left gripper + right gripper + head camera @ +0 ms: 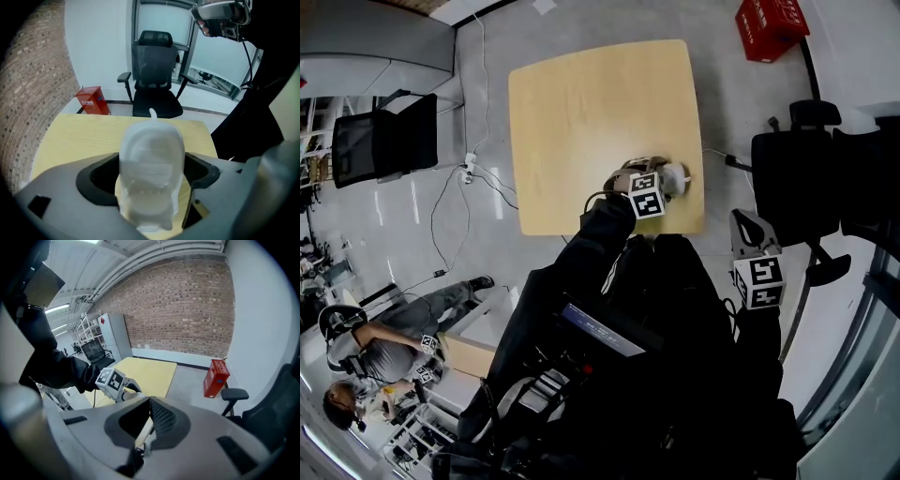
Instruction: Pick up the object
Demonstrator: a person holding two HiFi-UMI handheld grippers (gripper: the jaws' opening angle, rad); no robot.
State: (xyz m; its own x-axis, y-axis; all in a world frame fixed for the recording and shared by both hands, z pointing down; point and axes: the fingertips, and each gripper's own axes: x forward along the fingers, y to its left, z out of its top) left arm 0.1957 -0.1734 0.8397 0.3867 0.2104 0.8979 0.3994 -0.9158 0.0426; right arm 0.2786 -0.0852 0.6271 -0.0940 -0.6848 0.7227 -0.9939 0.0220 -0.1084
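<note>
A translucent plastic object [150, 168], rounded on top, stands on the yellow table [75, 136] near its front right corner; in the head view it shows as a pale shape [677, 176]. My left gripper [150, 180] points steeply down over it, jaws wide, one dark pad on each side of the object, and I see no pad pressing on it. The head view shows that gripper [661, 178] at the table's near right edge. My right gripper [739, 220] hangs off the table to the right; its own view shows the jaws [149, 401] together with nothing between them.
A red crate [772, 26] sits on the floor beyond the table. A black office chair [797, 178] stands right of the table, another chair [384, 141] at the left. A person [375, 356] sits low at the left. Cables run across the floor.
</note>
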